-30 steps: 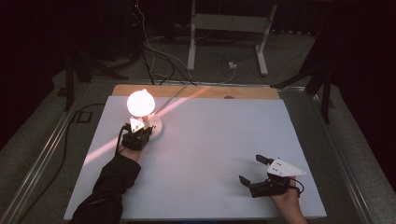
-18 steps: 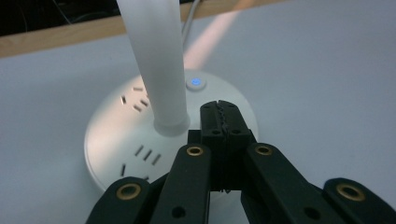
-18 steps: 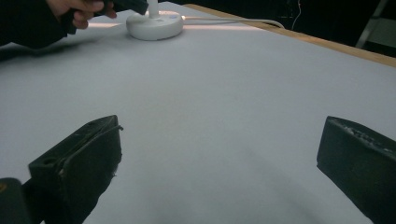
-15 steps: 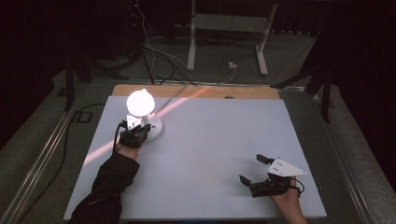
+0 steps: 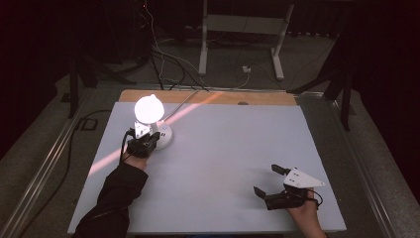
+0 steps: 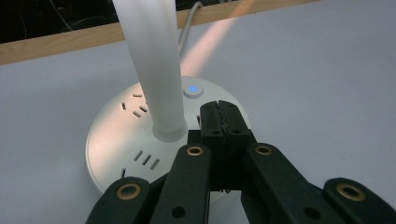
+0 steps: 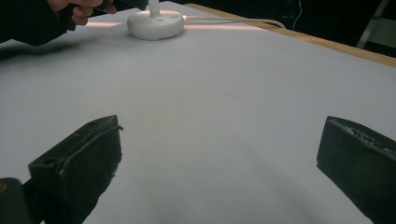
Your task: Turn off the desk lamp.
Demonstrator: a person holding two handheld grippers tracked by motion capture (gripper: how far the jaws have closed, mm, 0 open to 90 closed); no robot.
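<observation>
Lamp point(image 5: 148, 111) upright, stem vertical — left gripper point(image 6: 219, 114) closed over its base point(image 6: 112, 140), right gripper point(image 5: 270, 181) wide.

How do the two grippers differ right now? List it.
The left gripper has its jaws pressed together over the lamp base, near the blue-lit button; the right gripper has its jaws wide apart, holding nothing. The left is at the table's far left, the right near its front right. Both have black jaws.

The person is wearing a black sleeve point(image 5: 115, 198); both grippers are showing black linkage jaws with brass-ringed pivots point(image 6: 194, 150), the right gripper point(image 5: 272, 182) carrying a white triangular plate point(image 5: 302, 178).
</observation>
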